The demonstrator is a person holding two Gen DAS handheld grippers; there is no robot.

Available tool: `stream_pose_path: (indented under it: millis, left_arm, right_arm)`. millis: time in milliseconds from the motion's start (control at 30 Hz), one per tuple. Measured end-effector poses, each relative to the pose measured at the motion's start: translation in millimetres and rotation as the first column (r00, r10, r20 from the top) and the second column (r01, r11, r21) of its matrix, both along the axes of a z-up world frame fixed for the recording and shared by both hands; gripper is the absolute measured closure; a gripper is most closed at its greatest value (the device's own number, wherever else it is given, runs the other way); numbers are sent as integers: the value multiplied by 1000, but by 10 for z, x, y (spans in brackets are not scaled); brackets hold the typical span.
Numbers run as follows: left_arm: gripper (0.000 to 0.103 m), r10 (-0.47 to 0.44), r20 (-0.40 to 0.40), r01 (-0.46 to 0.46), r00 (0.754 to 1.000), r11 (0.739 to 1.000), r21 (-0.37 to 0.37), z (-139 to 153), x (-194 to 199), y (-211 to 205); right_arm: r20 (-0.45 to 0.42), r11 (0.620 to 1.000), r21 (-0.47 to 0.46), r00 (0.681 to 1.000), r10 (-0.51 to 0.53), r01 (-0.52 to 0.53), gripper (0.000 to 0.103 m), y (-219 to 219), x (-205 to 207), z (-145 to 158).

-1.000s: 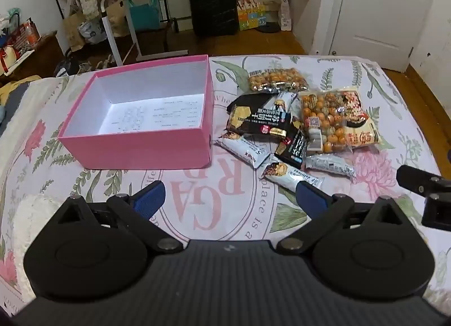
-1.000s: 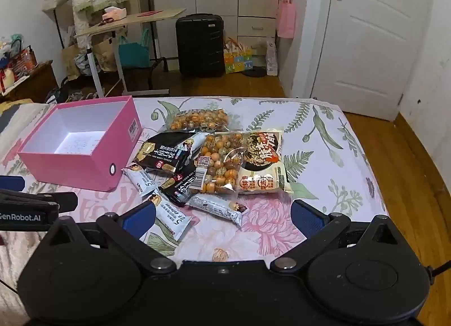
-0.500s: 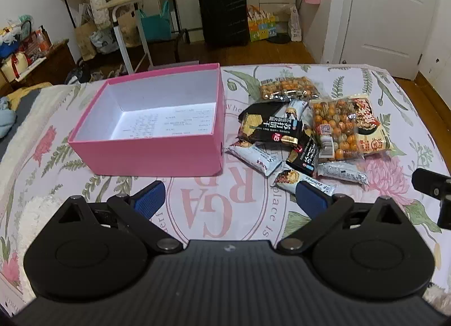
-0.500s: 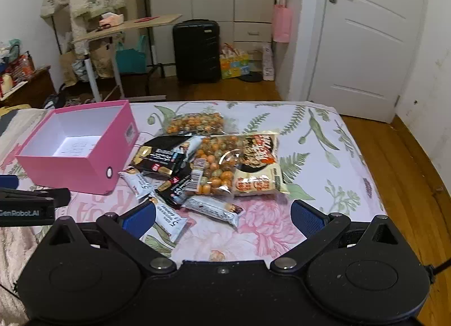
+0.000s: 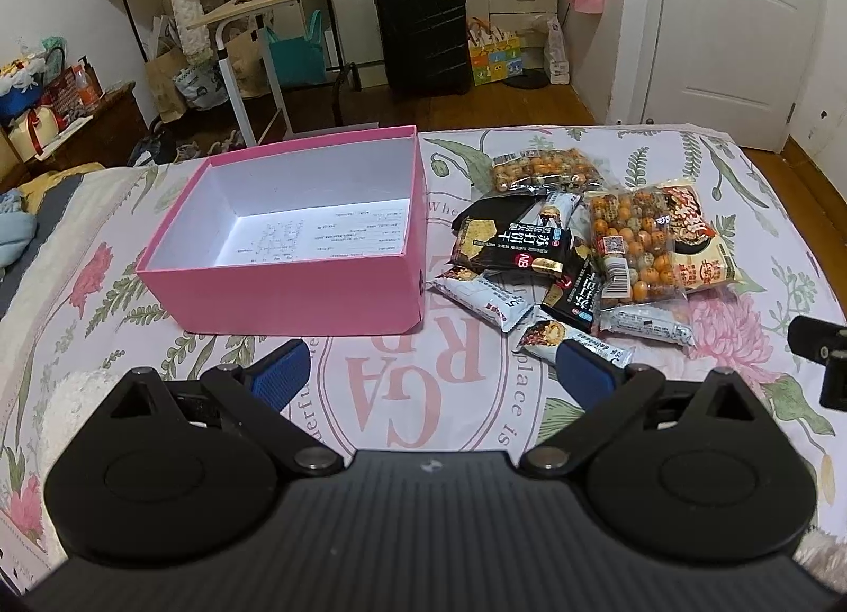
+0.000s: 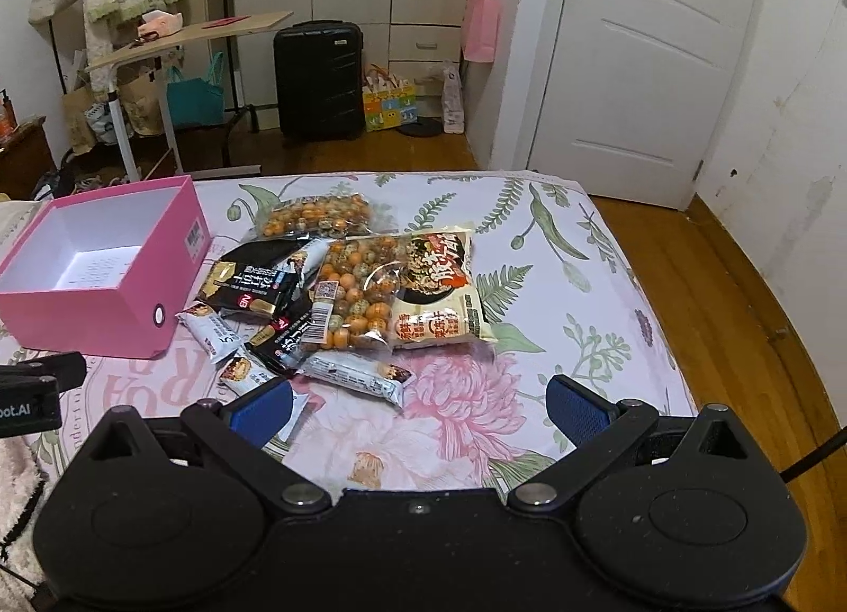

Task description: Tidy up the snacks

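Left gripper and right gripper both hover above the floral bedspread, jaws spread wide, nothing held. Snack packets lie in an overlapping heap just right of the pink box, nearest packet almost touching it. Box holds only a printed sheet.

box on bed | snack packets just right of box | suitcase behind bed
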State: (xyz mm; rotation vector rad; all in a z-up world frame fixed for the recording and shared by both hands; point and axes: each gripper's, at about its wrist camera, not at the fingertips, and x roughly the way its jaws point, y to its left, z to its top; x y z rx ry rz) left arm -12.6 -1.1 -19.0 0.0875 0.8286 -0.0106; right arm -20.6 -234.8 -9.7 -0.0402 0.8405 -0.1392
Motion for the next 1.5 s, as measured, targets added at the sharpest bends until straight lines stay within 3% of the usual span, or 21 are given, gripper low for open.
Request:
stream_pose_path:
  millis: [500,933,1133,1300,1500]
  left_arm:
    - [2,9,18,-9,1000,1000,-4,12,-55,-11]
    - [2,16,5,-16,1000,999,-28,11,-70,57]
    - [2,-21,-44,17,999,994,-103,-16,-30,82]
    - [3,-33,-36,29,999,995,-93,-20,-27,49]
    - [3,2,-31,-5,1000,995,-98,-75,-13,59]
  right_arm:
    - [-14,1000,6,1000,-8,8,0,3,5,-48]
    - [26,999,1,999,45,-45,0,80,-10,-39]
    - [45,998,-1,997,64,-64,0,85,-22,-39]
    - [41,997,4,997,70,-71,0,80,-22,-71]
    - [95,992,-20,988,124,-122,0,97,-79,-64]
